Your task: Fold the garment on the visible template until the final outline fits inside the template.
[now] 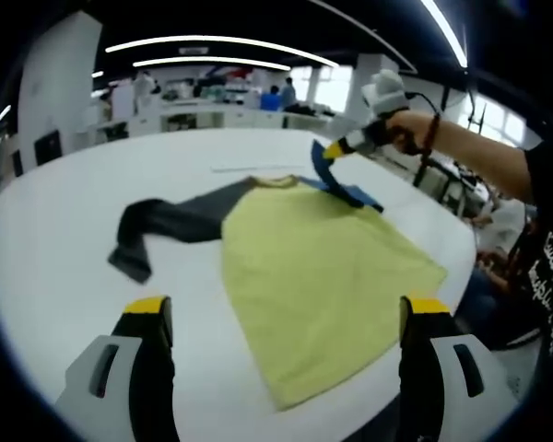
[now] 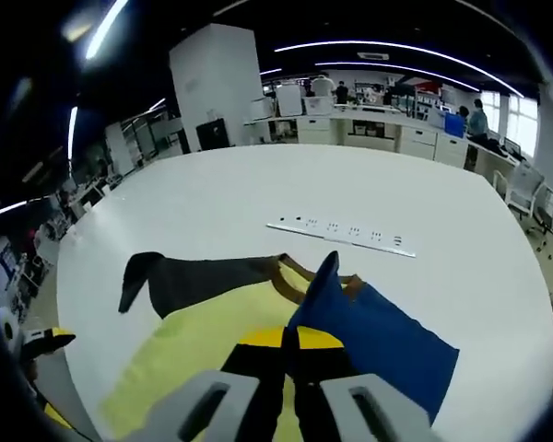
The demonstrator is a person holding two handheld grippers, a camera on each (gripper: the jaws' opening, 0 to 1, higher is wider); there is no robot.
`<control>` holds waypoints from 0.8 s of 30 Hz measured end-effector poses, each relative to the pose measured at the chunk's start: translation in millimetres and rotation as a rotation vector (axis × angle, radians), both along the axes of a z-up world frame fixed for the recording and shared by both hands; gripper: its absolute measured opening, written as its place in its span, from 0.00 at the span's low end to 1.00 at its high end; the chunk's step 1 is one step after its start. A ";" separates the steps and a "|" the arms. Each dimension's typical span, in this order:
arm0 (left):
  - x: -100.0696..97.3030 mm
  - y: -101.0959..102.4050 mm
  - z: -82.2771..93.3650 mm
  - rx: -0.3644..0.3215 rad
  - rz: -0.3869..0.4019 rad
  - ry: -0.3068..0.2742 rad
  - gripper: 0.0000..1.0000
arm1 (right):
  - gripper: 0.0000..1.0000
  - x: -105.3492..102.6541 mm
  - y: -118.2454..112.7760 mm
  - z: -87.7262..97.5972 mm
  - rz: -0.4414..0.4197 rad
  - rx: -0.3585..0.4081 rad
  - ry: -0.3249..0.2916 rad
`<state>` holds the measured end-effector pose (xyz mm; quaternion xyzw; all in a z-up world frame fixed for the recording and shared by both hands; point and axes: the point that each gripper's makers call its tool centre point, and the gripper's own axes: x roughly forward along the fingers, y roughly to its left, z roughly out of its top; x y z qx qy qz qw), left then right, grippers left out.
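A shirt (image 1: 323, 276) lies flat on the white desk (image 1: 64, 267). Its body is yellow-green, one sleeve is dark grey (image 1: 170, 226) and the other sleeve is blue (image 2: 369, 336). The grey sleeve is spread out to the side of the body and bends near its end. The collar (image 2: 290, 276) has a brown edge.

In the left gripper view, the left tool (image 1: 286, 322) stands wide open above the near edge of the desk, with its two jaws on either side of the shirt body, and it holds nothing. The right tool (image 1: 336, 147) appears at the far side of the shirt, held by a hand (image 1: 410, 129), and it lifts the blue sleeve up from the desk.

In the right gripper view, the right tool (image 2: 288, 354) has its jaws pressed together on the blue sleeve, and the cloth rises to a point just above the jaws. The rest of the sleeve lies on the desk near the collar. A long white strip (image 2: 341, 230) with small marks lies on the desk beyond the shirt, apart from it. The left tool (image 2: 37, 343) shows at the left edge of this view.
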<state>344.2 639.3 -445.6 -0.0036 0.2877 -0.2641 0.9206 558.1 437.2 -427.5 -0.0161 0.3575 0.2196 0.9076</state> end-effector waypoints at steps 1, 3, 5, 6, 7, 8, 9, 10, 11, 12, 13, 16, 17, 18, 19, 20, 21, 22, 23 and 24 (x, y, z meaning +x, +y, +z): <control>0.1 0.1 -0.1 0.002 -0.001 0.001 0.99 | 0.00 0.0 4.8 0.4 0.008 0.000 -0.001; 0.6 -0.3 0.5 0.003 -0.001 -0.003 0.99 | 0.00 -0.2 12.9 1.5 0.023 -0.003 -0.005; 0.6 -0.5 0.8 0.000 -0.001 -0.003 0.99 | 0.00 -0.9 19.9 2.3 0.040 -0.007 -0.009; 0.7 -0.4 0.9 -0.001 0.000 -0.003 0.99 | 0.00 -1.7 24.8 2.9 0.049 -0.008 -0.010; 0.6 -0.2 0.8 0.000 0.002 -0.003 0.99 | 0.00 -2.2 28.4 3.4 0.056 -0.006 -0.011; 0.5 0.1 0.5 0.002 0.001 -0.002 0.99 | 0.00 -2.9 33.5 4.1 0.065 -0.005 -0.012; 0.3 0.3 0.1 0.004 0.001 -0.001 0.99 | 0.00 -3.1 36.6 4.7 0.073 -0.005 -0.014; 0.1 0.6 -0.2 0.005 0.003 -0.001 0.99 | 0.00 -3.5 41.1 5.6 0.081 -0.009 -0.016; 0.1 0.7 -0.2 0.004 0.003 -0.001 0.99 | 0.00 -3.6 44.1 6.5 0.087 -0.009 -0.020; -0.2 0.7 -0.2 0.003 0.003 -0.001 0.99 | 0.00 -3.7 48.7 8.1 0.094 -0.006 -0.024; -0.5 0.8 -0.3 0.003 0.004 0.000 0.99 | 0.00 -4.2 51.7 9.0 0.099 -0.003 -0.025; -1.4 1.3 -0.5 0.006 0.006 0.000 0.99 | 0.00 -5.1 60.7 11.1 0.117 0.003 -0.035; -1.6 1.7 -0.5 0.004 0.008 -0.001 0.99 | 0.00 -6.4 64.3 10.8 0.125 0.000 -0.034; -1.9 2.0 -0.6 0.003 0.010 0.000 0.99 | 0.00 -7.7 67.6 10.2 0.135 -0.007 -0.035; -2.1 2.4 -0.8 0.002 0.011 0.000 0.99 | 0.00 -8.3 69.4 9.9 0.139 -0.007 -0.035; -2.2 2.8 -1.1 0.003 0.013 0.000 0.99 | 0.00 -9.3 72.2 9.7 0.143 -0.005 -0.034; -2.3 3.4 -1.6 0.004 0.014 0.001 0.99 | 0.00 -9.6 73.2 9.5 0.145 -0.004 -0.033; -2.5 4.1 -2.0 0.006 0.015 0.003 0.99 | 0.00 -10.6 76.2 8.9 0.151 -0.003 -0.032; -2.5 4.8 -2.2 0.006 0.018 0.003 0.99 | 0.00 -11.9 79.0 8.7 0.158 -0.004 -0.033; -2.4 5.1 -2.2 0.005 0.020 0.004 0.99 | 0.00 -12.7 80.8 8.8 0.162 -0.004 -0.034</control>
